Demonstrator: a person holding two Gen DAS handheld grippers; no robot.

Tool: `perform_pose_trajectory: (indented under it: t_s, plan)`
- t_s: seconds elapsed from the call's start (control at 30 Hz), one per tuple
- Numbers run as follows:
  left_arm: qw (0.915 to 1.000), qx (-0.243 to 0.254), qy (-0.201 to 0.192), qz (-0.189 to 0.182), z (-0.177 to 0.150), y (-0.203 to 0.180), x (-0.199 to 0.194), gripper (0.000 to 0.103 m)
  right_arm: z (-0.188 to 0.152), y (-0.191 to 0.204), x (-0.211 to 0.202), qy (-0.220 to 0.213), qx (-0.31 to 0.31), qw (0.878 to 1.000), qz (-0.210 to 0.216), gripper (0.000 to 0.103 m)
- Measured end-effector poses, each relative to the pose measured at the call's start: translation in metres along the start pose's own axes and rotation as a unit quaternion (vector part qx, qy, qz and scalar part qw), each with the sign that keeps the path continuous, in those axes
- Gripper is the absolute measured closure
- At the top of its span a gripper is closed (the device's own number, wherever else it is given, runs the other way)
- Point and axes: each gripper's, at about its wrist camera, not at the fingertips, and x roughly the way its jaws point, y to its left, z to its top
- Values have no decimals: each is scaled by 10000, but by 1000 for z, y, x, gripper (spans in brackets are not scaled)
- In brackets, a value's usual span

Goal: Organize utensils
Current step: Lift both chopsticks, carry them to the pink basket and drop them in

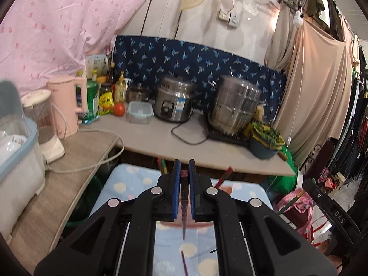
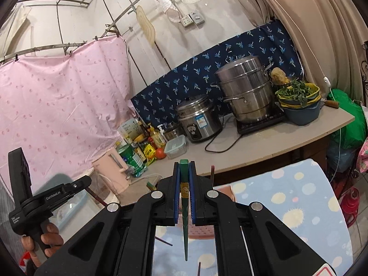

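Note:
My left gripper is shut on a dark red patterned chopstick that hangs point down between the blue pads, above a blue spotted cloth. My right gripper is shut on a green chopstick with a gold band, also point down above the same cloth. More chopsticks stand beyond the pads: red and green ones and a red one in the left wrist view, a dark one in the right. Loose chopsticks lie on the cloth. The left gripper also shows in the right wrist view.
A grey counter holds a rice cooker, a steel steamer pot, a lidded food box, bottles, a pink kettle and a bowl of greens. A dish bin stands at the left. Clothes hang at the right.

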Motion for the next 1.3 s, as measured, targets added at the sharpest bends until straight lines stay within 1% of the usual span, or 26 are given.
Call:
perform_pose_trajectory:
  t_s: [0.17,0.3,0.4,0.53,0.7,1.0,1.23,1.3]
  plan:
    - [9991,96,-404,45,31,-8,16,96,27,4,29,-170,53,9998,20,96]
    - [9985,130,-529,80,46,-12,35,96,41,1,54,-240,110,9997,-2,96]
    - [9978,160,-631,147,54,-13,48,96,44,-5,70,-250,103,9996,-59,96]
    - [9975,185,-654,170,56,-13,64,96,40,-13,90,-144,107,9998,-123,96]
    - [9984,172,-486,214,49,-9,87,96,22,-27,111,103,135,9996,-241,96]
    - [9997,-16,29,245,15,5,125,96,-11,-44,133,520,239,9977,-362,96]
    - [9991,-119,324,237,-4,13,141,96,-27,-49,141,777,215,9959,-414,96]
    - [9990,-141,345,255,-6,16,141,96,-30,-51,141,819,230,9955,-421,96]
